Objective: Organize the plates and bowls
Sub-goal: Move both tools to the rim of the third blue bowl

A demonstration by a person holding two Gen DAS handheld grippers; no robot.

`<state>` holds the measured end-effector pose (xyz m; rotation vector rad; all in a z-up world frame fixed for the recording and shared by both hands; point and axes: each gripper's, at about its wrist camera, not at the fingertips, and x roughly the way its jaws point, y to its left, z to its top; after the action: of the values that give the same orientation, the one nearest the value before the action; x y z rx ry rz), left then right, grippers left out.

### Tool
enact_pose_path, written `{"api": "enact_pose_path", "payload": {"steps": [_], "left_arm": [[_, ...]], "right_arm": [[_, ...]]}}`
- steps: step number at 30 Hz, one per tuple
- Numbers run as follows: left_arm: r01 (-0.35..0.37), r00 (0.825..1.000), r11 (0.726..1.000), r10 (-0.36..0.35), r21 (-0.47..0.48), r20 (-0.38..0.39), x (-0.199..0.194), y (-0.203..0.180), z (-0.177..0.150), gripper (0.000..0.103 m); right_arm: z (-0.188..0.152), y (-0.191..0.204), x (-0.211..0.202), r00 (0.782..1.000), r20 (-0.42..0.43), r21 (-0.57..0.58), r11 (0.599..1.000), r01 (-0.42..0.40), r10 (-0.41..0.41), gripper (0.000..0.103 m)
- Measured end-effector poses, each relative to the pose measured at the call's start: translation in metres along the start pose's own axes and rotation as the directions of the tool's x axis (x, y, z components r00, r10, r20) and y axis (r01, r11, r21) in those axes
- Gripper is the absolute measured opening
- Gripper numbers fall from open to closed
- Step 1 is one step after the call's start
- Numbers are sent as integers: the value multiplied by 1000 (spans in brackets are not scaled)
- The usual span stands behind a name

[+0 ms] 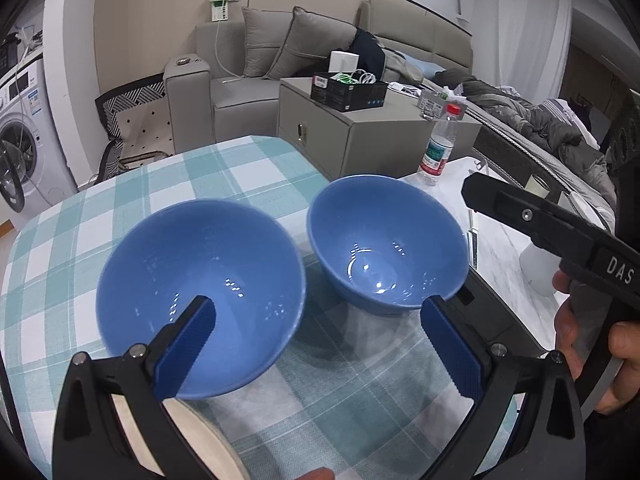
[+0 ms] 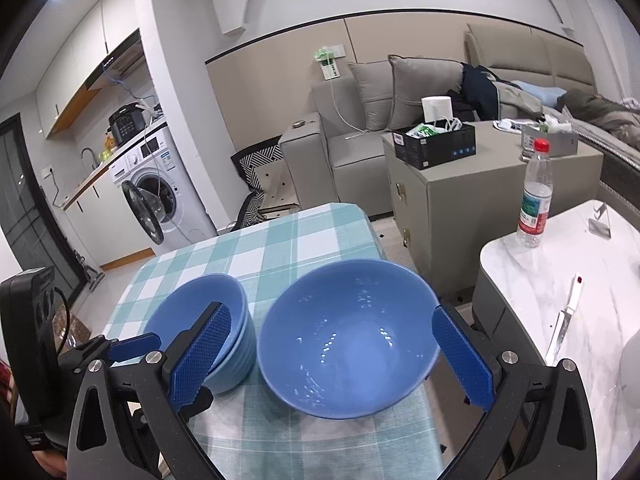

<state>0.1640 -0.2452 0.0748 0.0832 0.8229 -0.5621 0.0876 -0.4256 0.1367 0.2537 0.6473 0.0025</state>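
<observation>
1. We find the left gripper point(image 1: 316, 340) spread wide and holding nothing; its left finger point(image 1: 188, 344) overlaps the near rim of the left blue bowl point(image 1: 200, 292), and contact cannot be confirmed.
2. Under that finger, at the near table edge, we note a cream plate rim point(image 1: 208, 436).
3. The right gripper point(image 2: 332, 356) is also spread wide and empty, its fingers on either side of the right blue bowl point(image 2: 348, 344) without visible contact.
4. Both bowls stand upright, close together but apart, on the checked tablecloth point(image 2: 280, 244).
5. Right of the right gripper, a marble side table point(image 2: 532, 280) carries a knife point(image 2: 564, 320) and, further off, a water bottle point(image 2: 536, 196).
6. Beyond the table we record a grey cabinet point(image 2: 452, 200) bearing a black box point(image 2: 436, 148), then a sofa point(image 2: 360, 120).
</observation>
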Motion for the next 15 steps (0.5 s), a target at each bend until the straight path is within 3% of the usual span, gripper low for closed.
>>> {"api": "enact_pose_path", "payload": {"steps": [11, 15], "left_arm": [[64, 997, 998, -65, -26, -29, 16, -20, 13, 100], [86, 995, 996, -87, -35, -49, 22, -26, 14, 91]], "right_arm": [[0, -34, 4, 997, -21, 49, 996, 73, -72, 102], [0, -45, 5, 998, -26, 91, 994, 55, -53, 102]]}}
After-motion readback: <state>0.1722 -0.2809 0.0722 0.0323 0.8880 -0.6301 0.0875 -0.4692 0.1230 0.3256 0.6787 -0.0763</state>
